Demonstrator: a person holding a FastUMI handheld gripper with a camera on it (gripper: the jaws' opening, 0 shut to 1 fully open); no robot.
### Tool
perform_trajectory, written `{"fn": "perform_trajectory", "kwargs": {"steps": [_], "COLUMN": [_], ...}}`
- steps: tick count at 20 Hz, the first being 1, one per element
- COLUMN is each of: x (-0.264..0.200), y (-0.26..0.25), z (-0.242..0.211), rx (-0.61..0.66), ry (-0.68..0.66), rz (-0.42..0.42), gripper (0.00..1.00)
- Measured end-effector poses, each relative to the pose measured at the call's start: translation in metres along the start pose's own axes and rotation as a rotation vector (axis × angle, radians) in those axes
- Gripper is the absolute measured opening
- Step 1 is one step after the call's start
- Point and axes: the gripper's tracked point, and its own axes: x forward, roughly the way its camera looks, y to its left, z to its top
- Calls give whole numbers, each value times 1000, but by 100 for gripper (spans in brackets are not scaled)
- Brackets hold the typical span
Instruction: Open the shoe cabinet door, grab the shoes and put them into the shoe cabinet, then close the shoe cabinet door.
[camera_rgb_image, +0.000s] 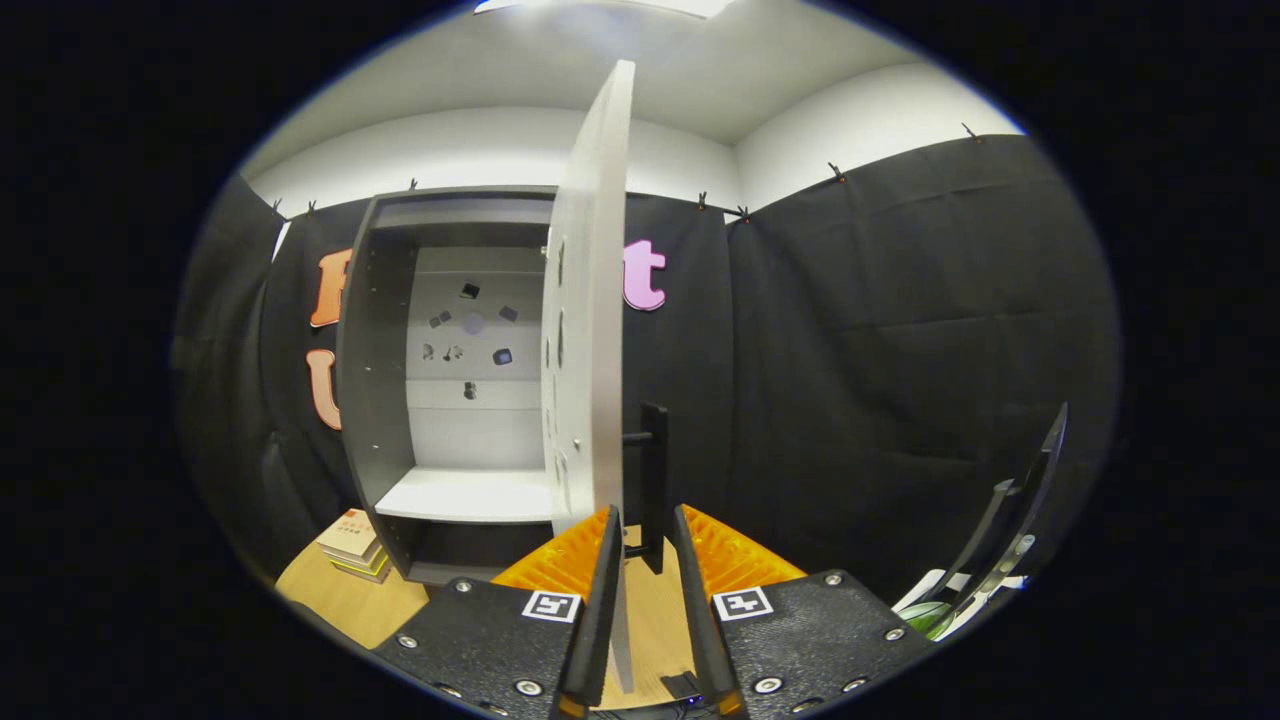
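One shoe cabinet (400, 400) stands open, with one white shelf (465, 495) inside and its one door (592, 300) swung out edge-on. The door's lower edge and its one black handle (653, 480) sit between the gripper (645, 535) fingers, which are parted and not pressing. One stack of books (352, 545) lies on the wooden floor (340, 600) beside the cabinet. Black cloth walls surround the booth.

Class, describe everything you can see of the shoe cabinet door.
The shoe cabinet door is a tall, pale grey flat panel, seemingly laminated board. It stands swung wide open, seen nearly edge-on, beside the dark-framed shoe cabinet. A black bar handle juts from its outer face. The gripper straddles the door's lower edge, fingers open, not pressing it.
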Motion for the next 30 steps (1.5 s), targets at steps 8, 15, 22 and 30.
{"fn": "perform_trajectory", "kwargs": {"steps": [8,15,22,30], "x": [-20,-18,-19,-25], "y": [93,157,196,219], "z": [18,-9,-19,-119], "rx": [-52,-51,-21,-25], "ry": [-20,31,41,227], "rz": [190,306,367,403], "gripper": [36,37,37,37]}}
